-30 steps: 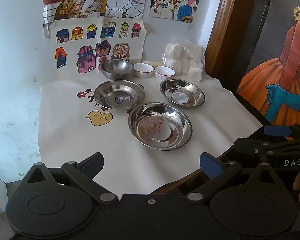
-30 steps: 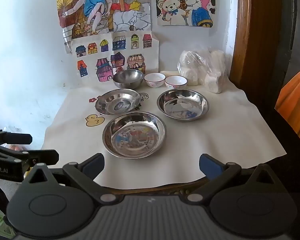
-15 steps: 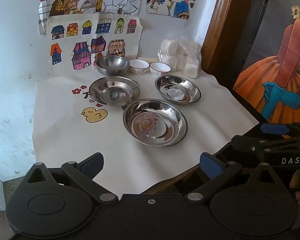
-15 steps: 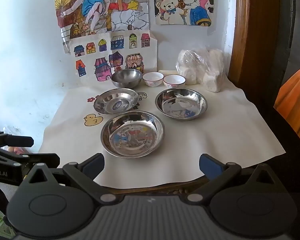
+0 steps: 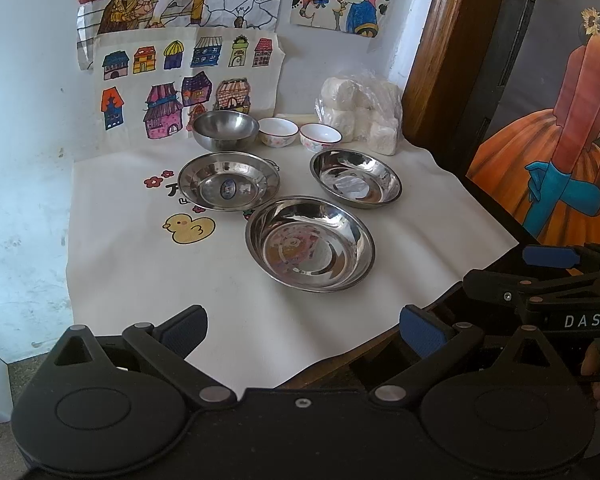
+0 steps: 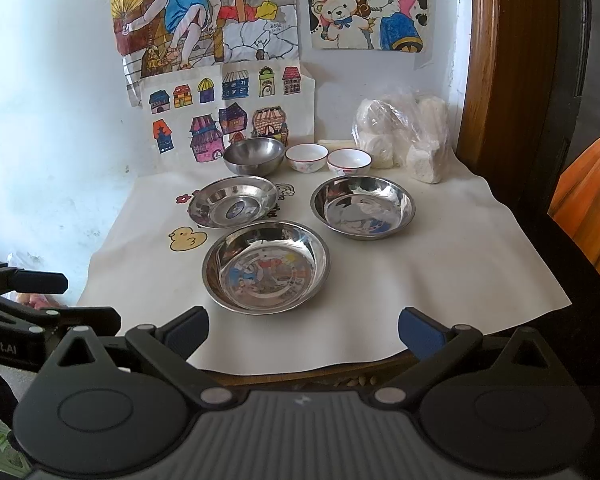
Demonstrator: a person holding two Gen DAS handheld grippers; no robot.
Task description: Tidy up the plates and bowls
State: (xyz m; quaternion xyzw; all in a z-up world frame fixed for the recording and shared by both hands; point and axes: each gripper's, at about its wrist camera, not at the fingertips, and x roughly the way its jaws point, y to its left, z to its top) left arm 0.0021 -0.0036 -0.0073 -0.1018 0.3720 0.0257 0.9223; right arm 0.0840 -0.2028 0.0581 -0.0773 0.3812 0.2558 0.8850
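We read "DAS" in pale letters on the right gripper [image 5: 556,256] body, seen from the left wrist. On the left gripper [image 6: 28,284], seen from the right wrist, "Robot.AI" shows. Dark characters on the cloth [image 5: 172,190] beside the plate [image 5: 229,181] seem unreadable.
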